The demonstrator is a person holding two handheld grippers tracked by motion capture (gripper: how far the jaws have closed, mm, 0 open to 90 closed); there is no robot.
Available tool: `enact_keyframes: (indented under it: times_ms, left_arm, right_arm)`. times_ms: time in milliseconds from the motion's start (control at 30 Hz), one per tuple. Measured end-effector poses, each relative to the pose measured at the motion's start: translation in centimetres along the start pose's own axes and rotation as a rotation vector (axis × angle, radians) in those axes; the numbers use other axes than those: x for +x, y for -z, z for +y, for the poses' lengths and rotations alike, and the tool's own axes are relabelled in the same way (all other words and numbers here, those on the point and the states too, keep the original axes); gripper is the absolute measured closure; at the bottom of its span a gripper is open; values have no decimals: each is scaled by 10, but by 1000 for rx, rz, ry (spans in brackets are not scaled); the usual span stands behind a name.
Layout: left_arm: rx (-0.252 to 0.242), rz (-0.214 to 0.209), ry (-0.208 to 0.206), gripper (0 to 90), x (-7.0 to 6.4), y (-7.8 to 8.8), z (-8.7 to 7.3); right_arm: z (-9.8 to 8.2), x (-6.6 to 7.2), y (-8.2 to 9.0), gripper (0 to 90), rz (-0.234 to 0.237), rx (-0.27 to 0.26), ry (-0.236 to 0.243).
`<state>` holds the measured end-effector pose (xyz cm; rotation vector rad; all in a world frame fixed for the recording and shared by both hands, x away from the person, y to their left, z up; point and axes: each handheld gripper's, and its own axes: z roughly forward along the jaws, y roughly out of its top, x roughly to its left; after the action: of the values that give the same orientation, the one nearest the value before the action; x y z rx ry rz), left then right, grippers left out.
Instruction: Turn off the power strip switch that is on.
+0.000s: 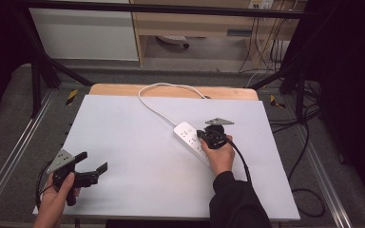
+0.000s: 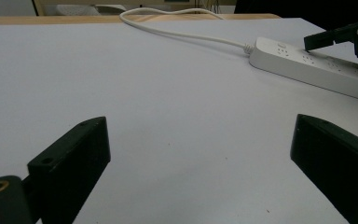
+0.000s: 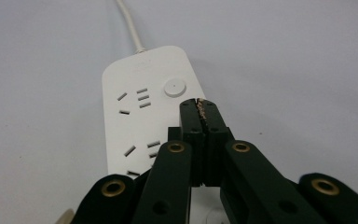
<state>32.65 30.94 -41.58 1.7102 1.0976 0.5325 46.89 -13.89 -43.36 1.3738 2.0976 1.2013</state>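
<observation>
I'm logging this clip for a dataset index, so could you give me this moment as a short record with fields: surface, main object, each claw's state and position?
surface: white table
main object: white power strip lying flat, its cord running to the far edge
strip detail: round button at the cord end
left claw: open, holding nothing, near the table's front left
right claw: shut, holding nothing, tips over the strip just short of the button; contact unclear

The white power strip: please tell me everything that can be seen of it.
The power strip is a long white block, plastic by its look, lying flat on the white table, slanted, right of centre. Its top shows socket slots and a round button near the cord end. A white cord loops away to the far edge. The right gripper, shut, hovers above it.
</observation>
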Motion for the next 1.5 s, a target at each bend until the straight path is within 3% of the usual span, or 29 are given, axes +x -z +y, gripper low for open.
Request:
enact_keyframes:
  times_ms: [1500]
  left_arm:
    - [-1,-3,-3,44,0,0,0]
  right_arm:
    - [0,6,-3,900,-39,21,46]
